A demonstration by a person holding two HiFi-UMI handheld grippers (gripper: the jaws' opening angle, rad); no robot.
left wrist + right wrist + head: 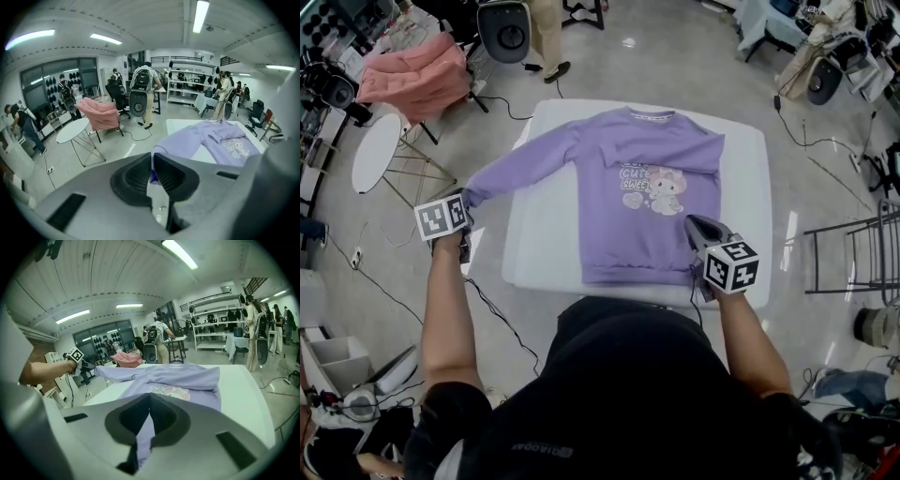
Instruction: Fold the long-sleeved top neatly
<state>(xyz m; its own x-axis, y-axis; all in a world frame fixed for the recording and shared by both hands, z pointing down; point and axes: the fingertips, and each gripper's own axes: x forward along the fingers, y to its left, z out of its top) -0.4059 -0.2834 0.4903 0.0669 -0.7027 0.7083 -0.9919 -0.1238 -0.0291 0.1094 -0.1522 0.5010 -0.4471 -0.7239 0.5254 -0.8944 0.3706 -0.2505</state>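
Purple top (652, 202) face up on table (750, 187). 3 o'clock sleeve (675, 161) already folded over chest. 9 o'clock sleeve (525, 164) stretched out, cuff clenched in L gripper (153, 168). R gripper (149, 401) clamped on hem, 5 o'clock. Body folds not yet done.

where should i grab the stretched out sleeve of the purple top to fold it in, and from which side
At the cuff, coming from the table's left edge in the head view. The sleeve runs straight out past that edge, so its end is clear of the surface. The left gripper is shut on it there.
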